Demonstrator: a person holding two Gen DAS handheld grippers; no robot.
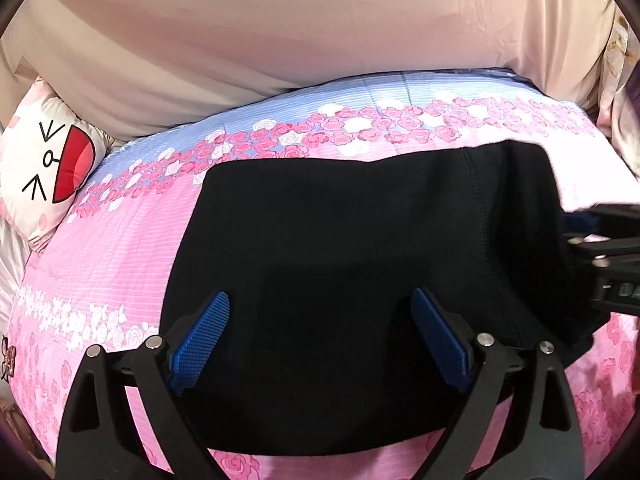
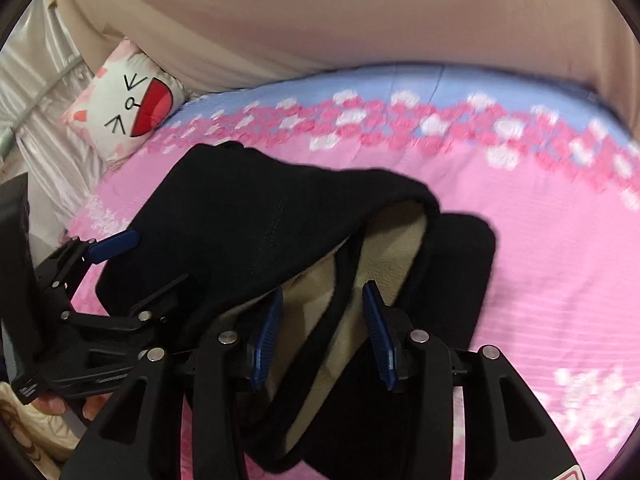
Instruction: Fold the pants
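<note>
Currently, black pants (image 1: 360, 240) lie folded on the pink floral bedspread (image 1: 100, 260), cat pillow (image 1: 44, 168) at ten o'clock. Left gripper (image 1: 320, 336) hovers with jaws wide apart, nothing held. Right gripper (image 2: 324, 336) stands partly apart astride the fleece-lined waistband (image 2: 384, 240), pads not pressing.

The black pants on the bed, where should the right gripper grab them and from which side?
Probably the black waistband edge of the black pants, which stands raised over the beige fleece lining. The right gripper already straddles it with jaws apart, so come straight down from the near side and close.
</note>
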